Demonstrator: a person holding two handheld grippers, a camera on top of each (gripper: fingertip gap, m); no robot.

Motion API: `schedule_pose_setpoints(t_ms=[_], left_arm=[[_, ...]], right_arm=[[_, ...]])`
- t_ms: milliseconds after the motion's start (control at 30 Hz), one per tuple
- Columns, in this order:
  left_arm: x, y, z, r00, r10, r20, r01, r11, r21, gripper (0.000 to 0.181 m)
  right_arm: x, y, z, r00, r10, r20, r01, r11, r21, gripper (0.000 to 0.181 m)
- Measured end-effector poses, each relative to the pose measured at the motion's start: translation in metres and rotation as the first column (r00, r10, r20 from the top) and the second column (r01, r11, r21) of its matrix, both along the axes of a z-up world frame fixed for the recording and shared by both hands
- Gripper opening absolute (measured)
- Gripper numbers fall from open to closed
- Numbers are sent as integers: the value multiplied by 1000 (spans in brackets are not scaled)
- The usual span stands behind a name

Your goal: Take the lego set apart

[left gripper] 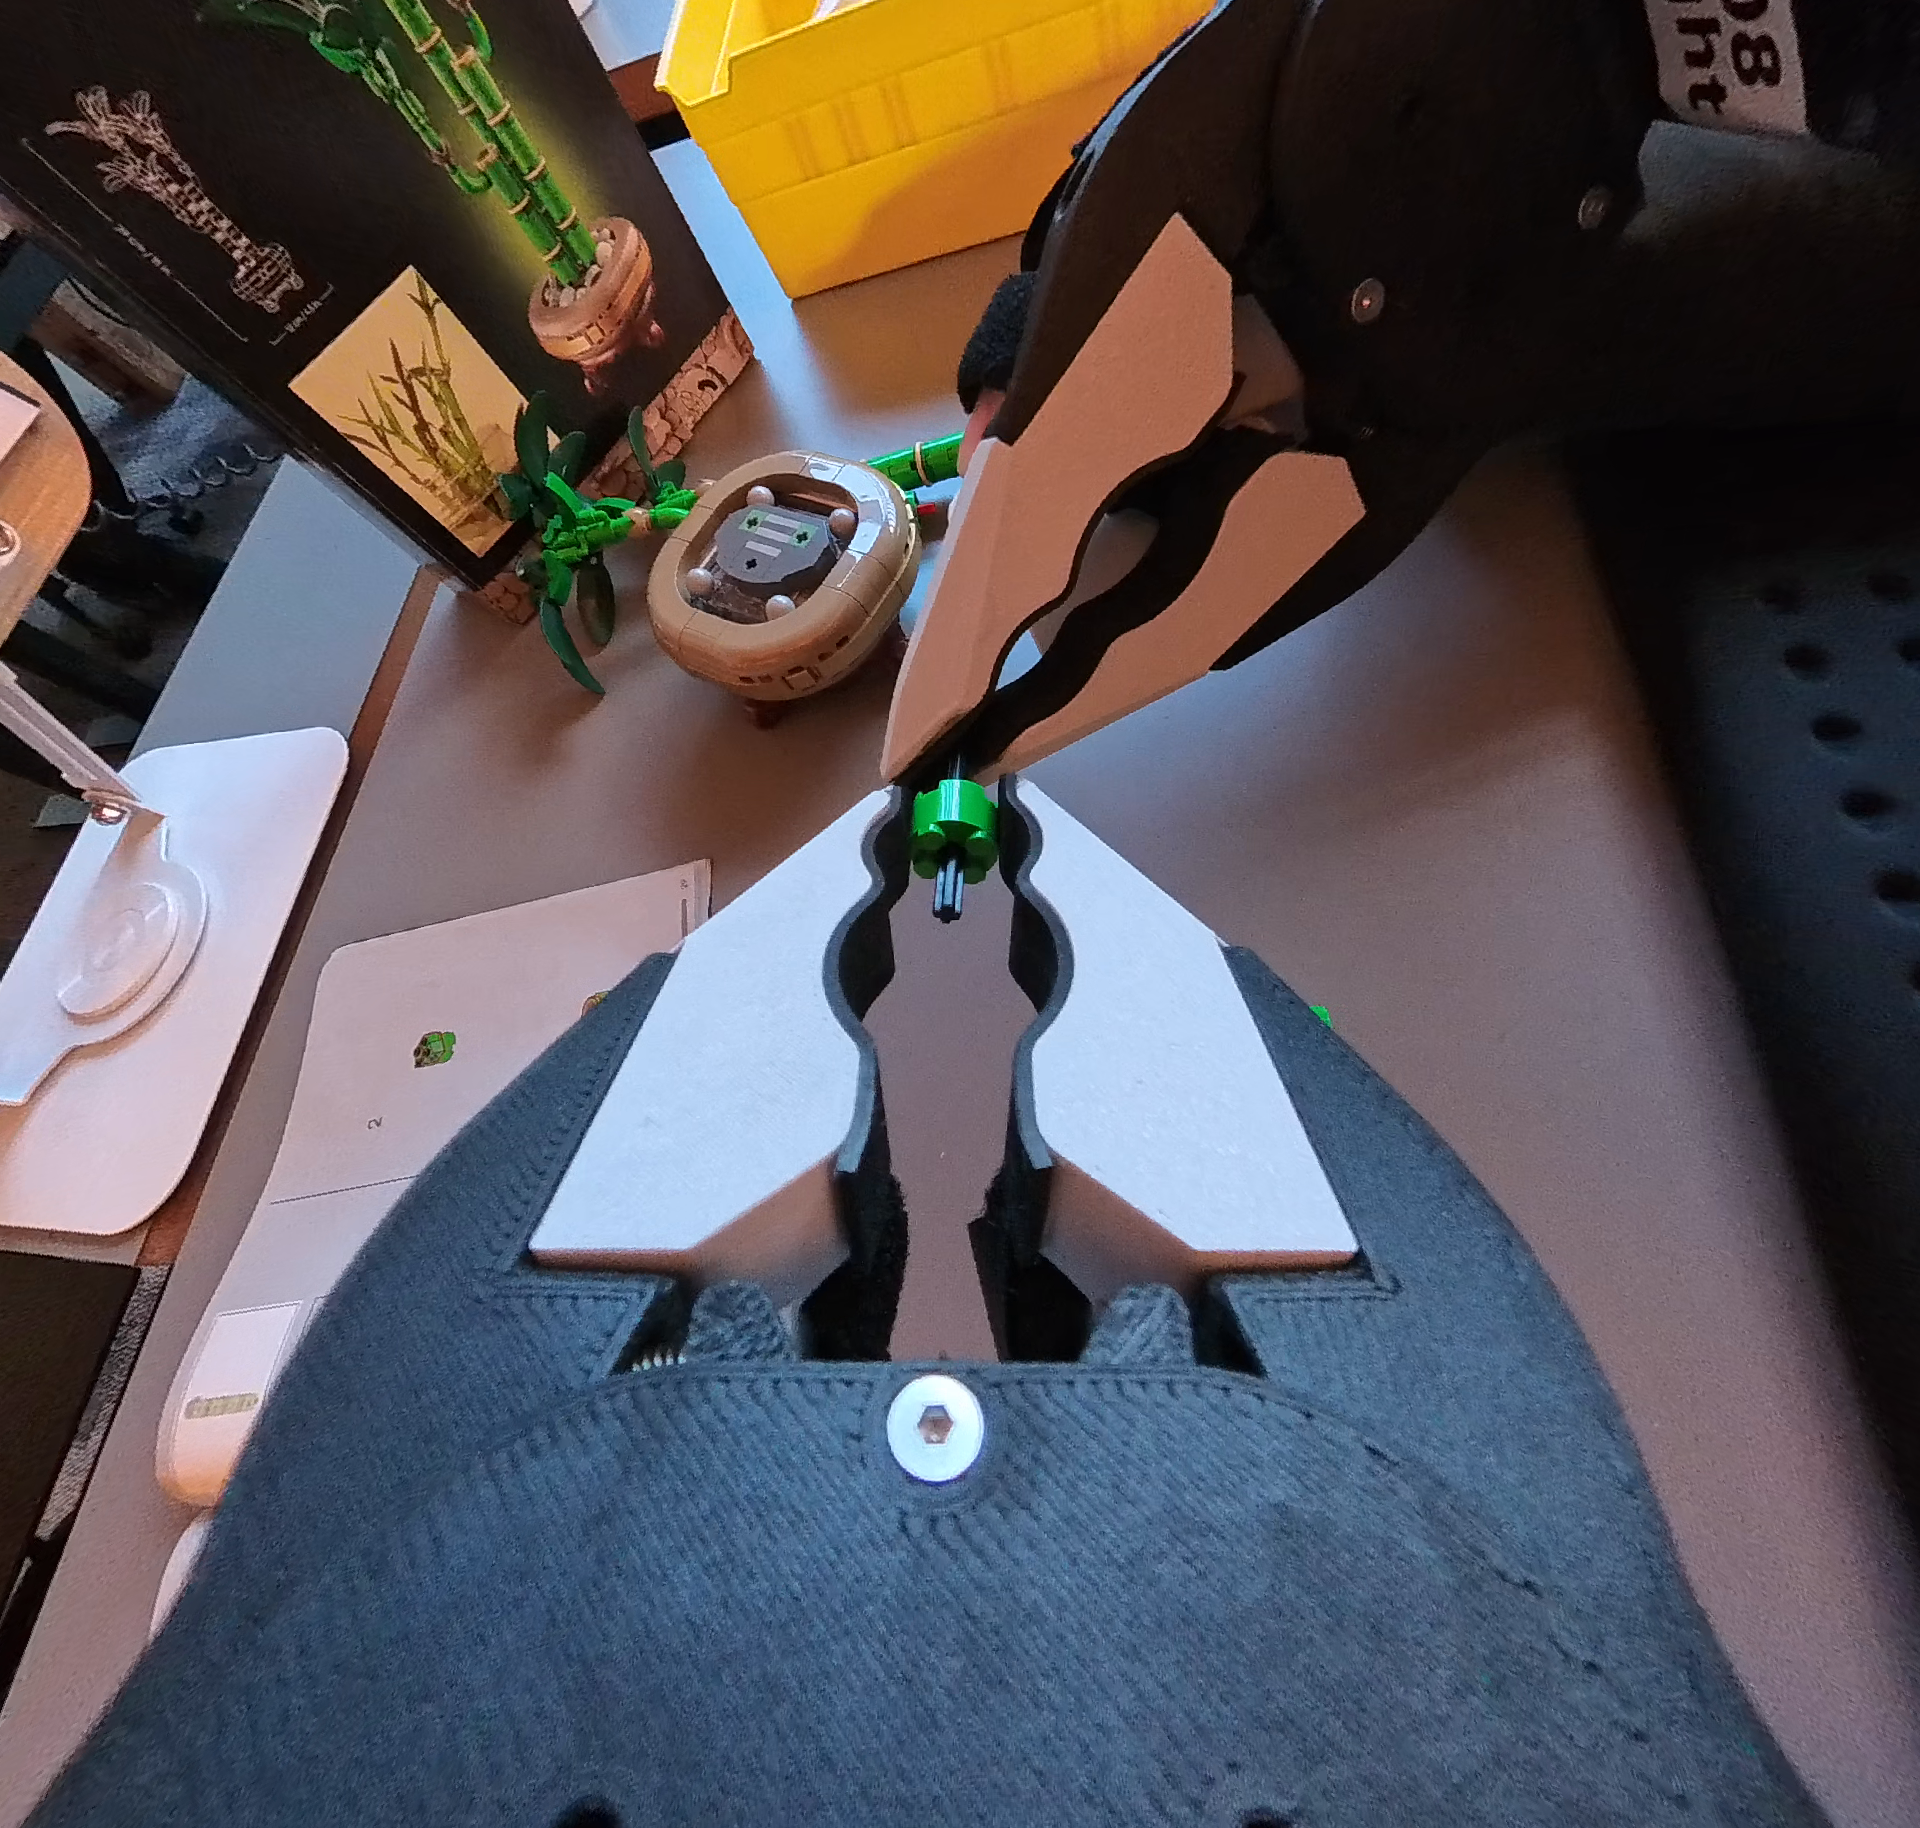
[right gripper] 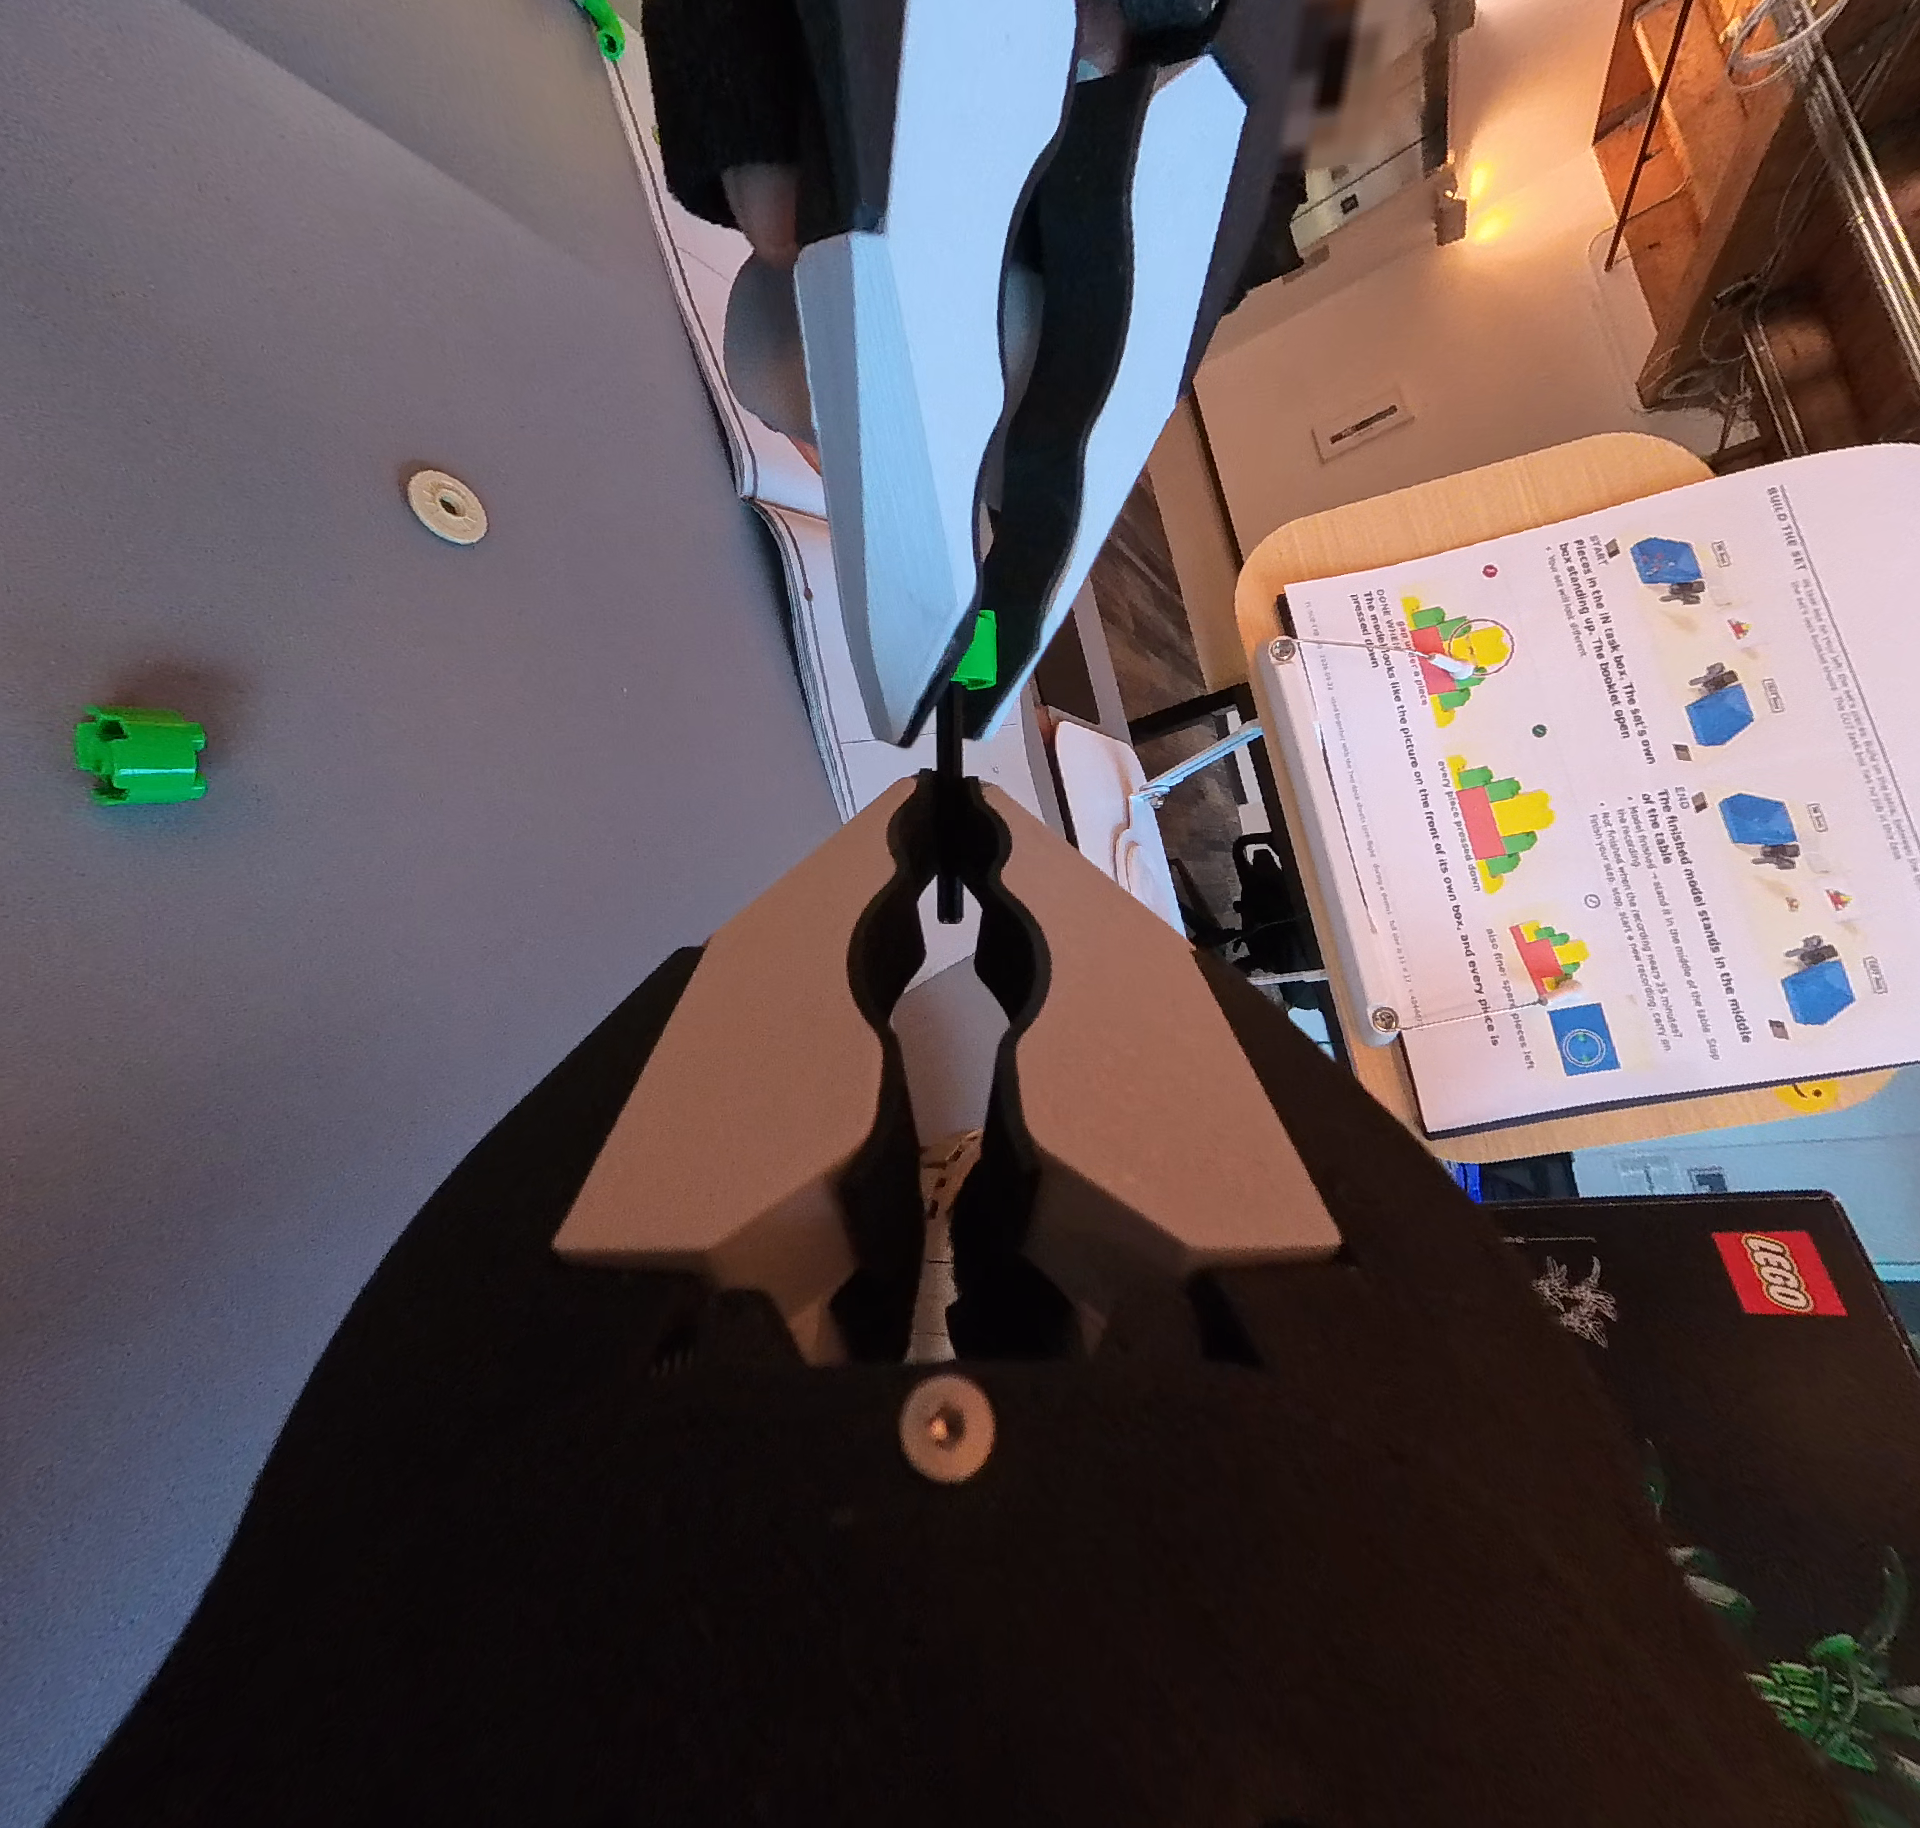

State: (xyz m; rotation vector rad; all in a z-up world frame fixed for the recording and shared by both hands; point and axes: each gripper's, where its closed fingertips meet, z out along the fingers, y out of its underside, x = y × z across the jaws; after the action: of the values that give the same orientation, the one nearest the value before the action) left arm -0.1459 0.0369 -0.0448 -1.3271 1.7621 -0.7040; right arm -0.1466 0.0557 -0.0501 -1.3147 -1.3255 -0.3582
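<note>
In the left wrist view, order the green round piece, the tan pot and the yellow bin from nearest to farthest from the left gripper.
1. green round piece: between the left gripper tips.
2. tan pot: beyond, slightly left, on the table.
3. yellow bin: farthest, at the back.

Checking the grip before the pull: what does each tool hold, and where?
Left tool clamps the green round brick by its sides; right tool pinches the black axle running through it, near its far end.

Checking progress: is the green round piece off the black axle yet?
No: the green round piece sits on the black axle, clamped by the left gripper.
</note>
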Motion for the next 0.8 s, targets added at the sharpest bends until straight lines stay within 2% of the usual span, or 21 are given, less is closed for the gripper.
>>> schedule_pose_setpoints(t_ms=[800], left_arm=[[-7, -4, 2, 999, -39, -16, 39, 999, 7, 15]], right_arm=[[-3, -4, 1, 999, 36, -22, -36, 999, -2, 3]])
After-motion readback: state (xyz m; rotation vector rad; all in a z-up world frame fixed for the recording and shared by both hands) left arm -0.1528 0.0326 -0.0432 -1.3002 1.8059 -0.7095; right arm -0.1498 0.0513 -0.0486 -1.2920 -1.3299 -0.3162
